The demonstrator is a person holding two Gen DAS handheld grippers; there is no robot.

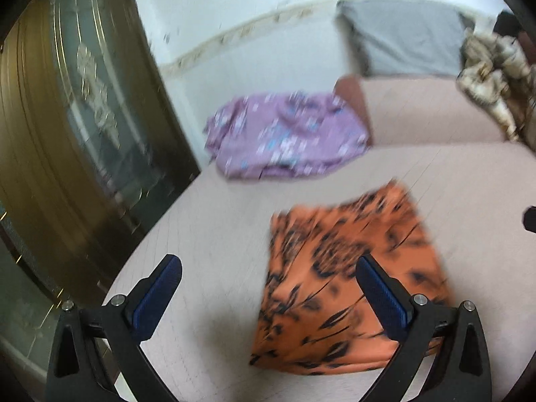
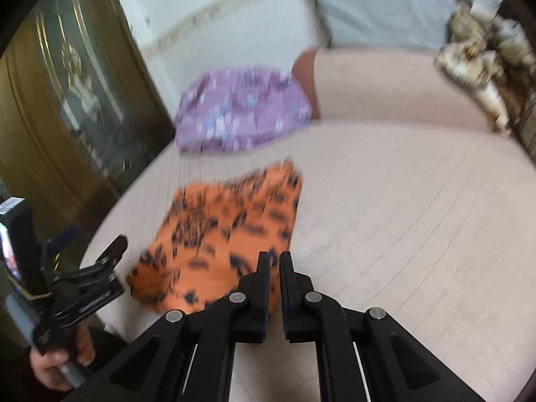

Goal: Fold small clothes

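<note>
An orange cloth with black markings point(image 1: 348, 274) lies folded on the pink bed; it also shows in the right wrist view point(image 2: 231, 234). A purple flowered cloth point(image 1: 284, 134) lies farther back by the wall, also seen in the right wrist view point(image 2: 244, 107). My left gripper point(image 1: 268, 274) is open and empty, held above the near left edge of the orange cloth. My right gripper point(image 2: 274, 261) is shut with nothing between its fingers, above the near right corner of the orange cloth. The left gripper and the hand holding it show at the left of the right wrist view point(image 2: 83, 281).
The pink bed point(image 2: 402, 217) stretches to the right. A grey pillow point(image 1: 405, 37) and a beige crumpled blanket point(image 1: 492, 77) lie at the back. A dark gold-framed cabinet point(image 1: 67, 134) stands close on the left.
</note>
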